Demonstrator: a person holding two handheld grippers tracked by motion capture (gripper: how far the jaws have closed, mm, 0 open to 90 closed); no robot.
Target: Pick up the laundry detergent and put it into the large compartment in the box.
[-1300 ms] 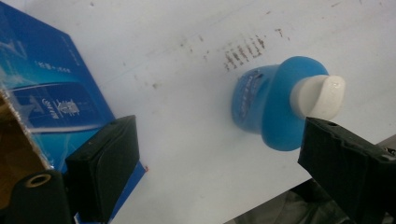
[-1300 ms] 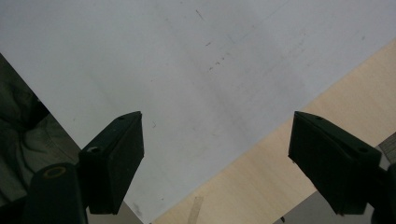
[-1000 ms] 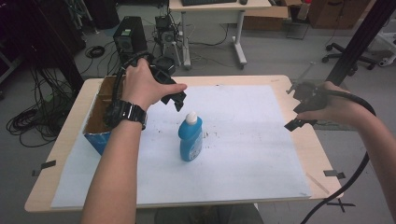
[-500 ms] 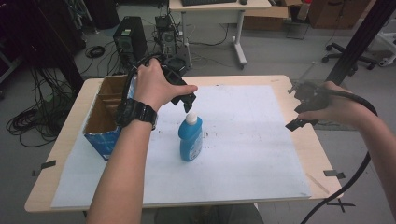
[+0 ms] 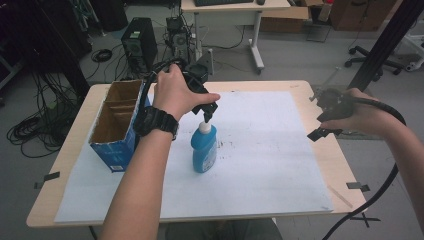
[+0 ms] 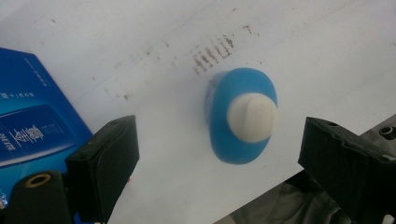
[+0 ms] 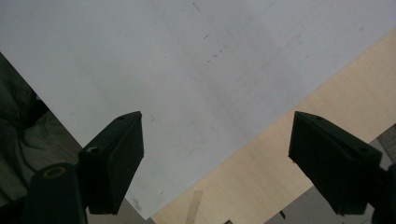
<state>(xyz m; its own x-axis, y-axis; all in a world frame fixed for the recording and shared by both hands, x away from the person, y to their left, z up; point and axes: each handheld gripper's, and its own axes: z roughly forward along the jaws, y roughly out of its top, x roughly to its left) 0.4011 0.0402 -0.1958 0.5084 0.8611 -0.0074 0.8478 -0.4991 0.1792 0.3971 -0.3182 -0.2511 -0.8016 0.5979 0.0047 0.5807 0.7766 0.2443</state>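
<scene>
Bottle: blue bottle (image 5: pixel 204 149) with a white cap (image 5: pixel 204 127) — it stands upright on the white paper sheet (image 5: pixel 260 150), about the middle of the sheet's left half.
Box: open cardboard box (image 5: pixel 117 122) with blue outer sides, left of the bottle and near it; its inside is split by cardboard dividers, and part of it overhangs the paper's left edge.
Left gripper: left gripper (image 5: pixel 207 113) held from above in the person's left hand (image 5: pixel 177 92), directly over the bottle's cap; from the high view the jaw tips sit just above the cap, and contact cannot be told.
Left jaws: spread wide — in the left gripper view the cap (image 6: pixel 252 117) and the bottle's blue shoulder (image 6: pixel 240 116) lie between the two black jaws, apart from both.
Watch: black wristwatch (image 5: pixel 156 121) on the left wrist, between the box and the bottle.
Marks: dark smudges (image 6: pixel 215 52) on the paper just beside the bottle.
Right gripper: right gripper (image 5: pixel 325 125) in the right hand (image 5: pixel 362 115), well apart from the bottle, over the paper's right edge and the wooden table (image 5: pixel 332 160).
Right jaws: released, wide apart, nothing between them but paper and table.
</scene>
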